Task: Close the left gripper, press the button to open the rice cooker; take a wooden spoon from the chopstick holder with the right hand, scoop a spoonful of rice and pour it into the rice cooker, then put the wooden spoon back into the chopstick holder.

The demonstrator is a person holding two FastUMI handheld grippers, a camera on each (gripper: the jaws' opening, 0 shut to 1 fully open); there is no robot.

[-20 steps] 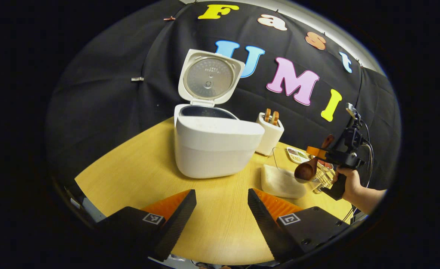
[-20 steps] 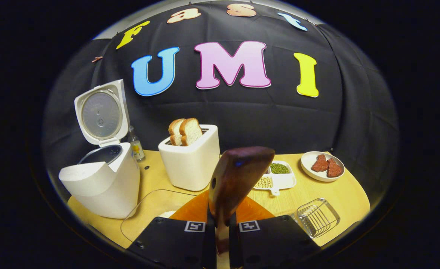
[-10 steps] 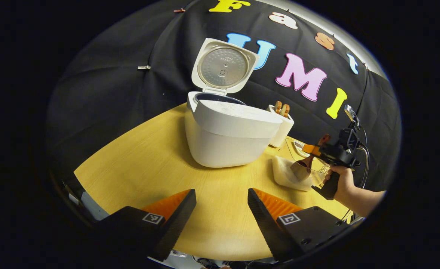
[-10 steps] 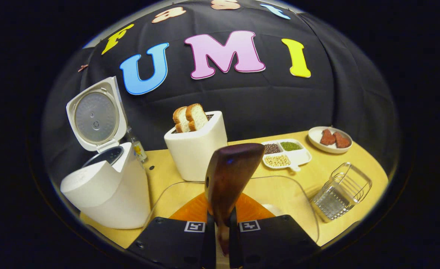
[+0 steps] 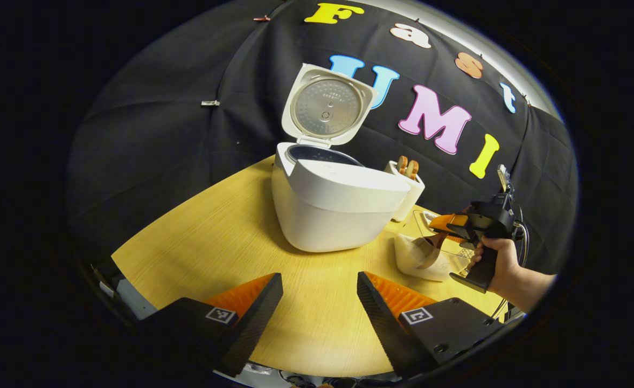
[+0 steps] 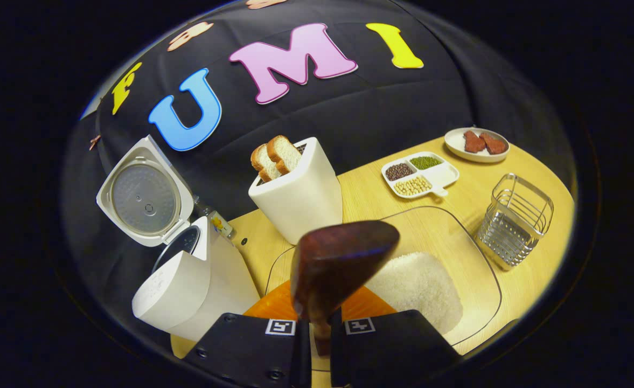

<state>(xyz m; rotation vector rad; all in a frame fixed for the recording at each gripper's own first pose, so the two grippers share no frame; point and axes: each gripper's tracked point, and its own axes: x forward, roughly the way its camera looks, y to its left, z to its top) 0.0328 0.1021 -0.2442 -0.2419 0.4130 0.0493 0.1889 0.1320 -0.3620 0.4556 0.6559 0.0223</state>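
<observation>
Right hand-held gripper (image 6: 317, 345): seen at lower centre of the right gripper view, clenched on the handle of the wooden spoon (image 6: 338, 264), whose bowl is raised in front of the camera above the clear tray (image 6: 483, 280). A heap of rice (image 6: 419, 288) is held in that tray, right of the spoon bowl. In the left gripper view the same hand-held gripper is found at right of frame, carried by a hand (image 5: 497, 258) wrapped round its grip, forearm entering from the lower right edge, and it is tilted down toward the tray.

Left hand-held gripper (image 5: 319, 293): at the bottom of the left gripper view, released, its fingers spread wide with bare counter (image 5: 198, 226) seen between them; nothing is grasped or touched.

Rice cooker (image 5: 333, 210): at centre of the left gripper view, lid (image 5: 327, 105) raised upright, inner pot exposed.

Chopstick holder (image 6: 513, 221): a wire basket at right of the right gripper view, beside the tray.

Toaster (image 6: 298, 188): behind the tray, two bread slices (image 6: 273, 156) standing in it
</observation>
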